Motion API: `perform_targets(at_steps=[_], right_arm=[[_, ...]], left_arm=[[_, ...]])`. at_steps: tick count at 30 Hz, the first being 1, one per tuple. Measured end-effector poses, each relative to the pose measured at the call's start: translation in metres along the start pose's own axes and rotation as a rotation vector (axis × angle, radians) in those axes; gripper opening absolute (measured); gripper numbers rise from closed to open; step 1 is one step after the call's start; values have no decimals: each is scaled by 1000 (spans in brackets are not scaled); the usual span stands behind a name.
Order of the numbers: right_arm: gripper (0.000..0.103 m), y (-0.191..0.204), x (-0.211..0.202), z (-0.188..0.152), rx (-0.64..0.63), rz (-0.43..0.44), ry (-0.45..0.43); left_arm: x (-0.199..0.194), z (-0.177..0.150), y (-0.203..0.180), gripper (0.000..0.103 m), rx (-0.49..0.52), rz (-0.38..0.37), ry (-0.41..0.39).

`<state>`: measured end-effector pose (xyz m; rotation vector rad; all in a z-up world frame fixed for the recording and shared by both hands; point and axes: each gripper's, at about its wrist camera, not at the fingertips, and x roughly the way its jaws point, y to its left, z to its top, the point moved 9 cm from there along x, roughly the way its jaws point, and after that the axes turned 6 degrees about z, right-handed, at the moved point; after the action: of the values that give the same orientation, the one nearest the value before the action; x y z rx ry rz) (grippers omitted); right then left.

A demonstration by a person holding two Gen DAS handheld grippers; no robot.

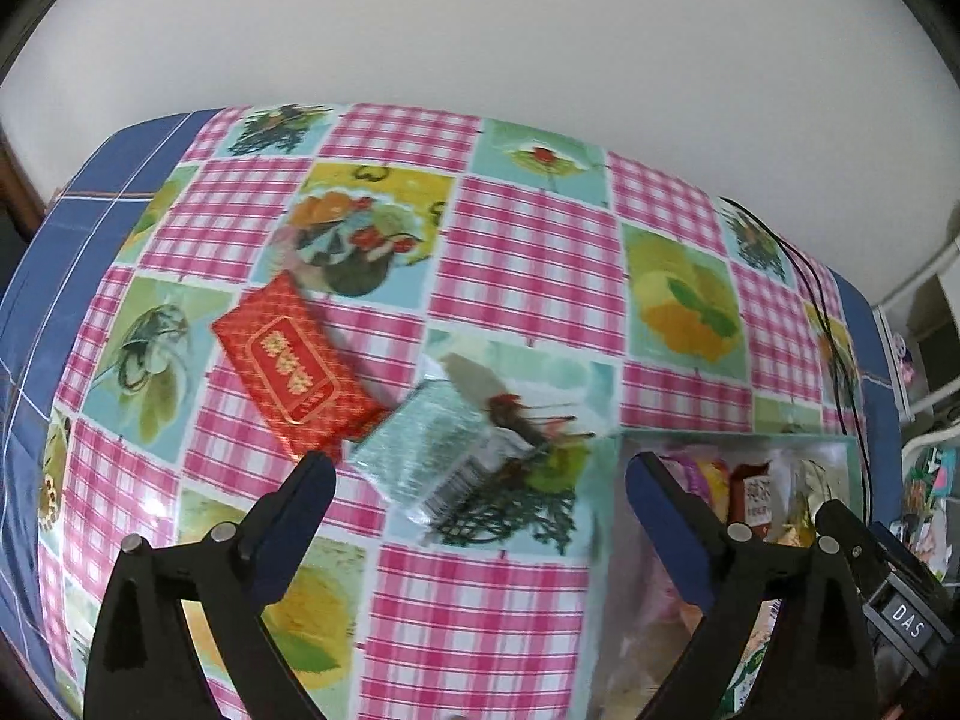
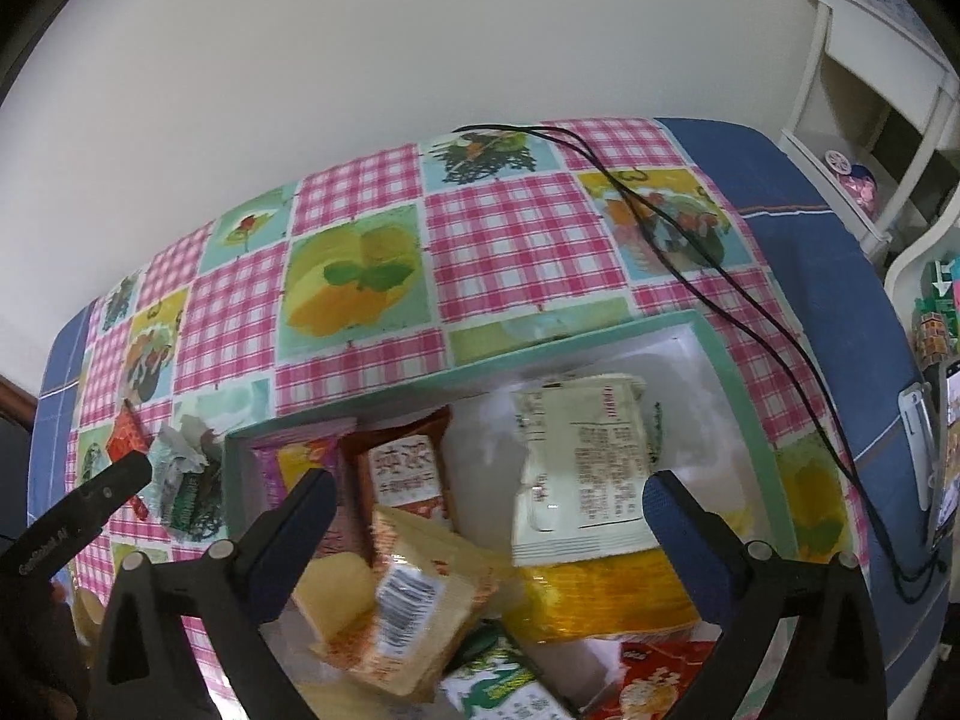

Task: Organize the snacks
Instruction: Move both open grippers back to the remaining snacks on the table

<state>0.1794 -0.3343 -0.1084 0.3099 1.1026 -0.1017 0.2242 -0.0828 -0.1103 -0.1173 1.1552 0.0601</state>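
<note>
Two packets on cloth, several more boxed; both grippers wide open, empty.

Red packet (image 1: 297,369) touches silver packet (image 1: 441,450) just left of the green-rimmed box (image 2: 729,372). Left gripper (image 1: 480,483) hangs over the silver packet; right gripper (image 2: 489,501) over the box; tablecloth (image 1: 522,252) beyond lies bare to its edge.

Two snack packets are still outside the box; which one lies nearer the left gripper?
The silvery-green foil packet, lying just ahead between the open left gripper fingers; the red patterned packet lies farther left.
</note>
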Motion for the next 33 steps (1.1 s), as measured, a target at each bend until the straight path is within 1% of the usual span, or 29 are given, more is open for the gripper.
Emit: perform_targets(at_steps=[4,7,13,17,23,28,33], right_arm=[[103,22,2,0,2,38,10],[103,43,2,1,-26,40,9],[103,98,3,0,-92,64,-2],[103,137,11,-8,-142,82,10],[103,191,29,-23,-198,111,34],[103,218,43,-32,-224,121,49],[103,231,60,-38,-215,126,53]], left_arm=[[-1,6,24,98,-24,21,-6],[-1,10,50,98,-64,40,-9],[-4,17,113,98,-145,98,-15],[-5,20,153,98,-189,136,-17],[-4,21,199,98,-253,159,-15],[4,21,219,98,-277,167,-5],[20,21,212,98,-260,153,16]])
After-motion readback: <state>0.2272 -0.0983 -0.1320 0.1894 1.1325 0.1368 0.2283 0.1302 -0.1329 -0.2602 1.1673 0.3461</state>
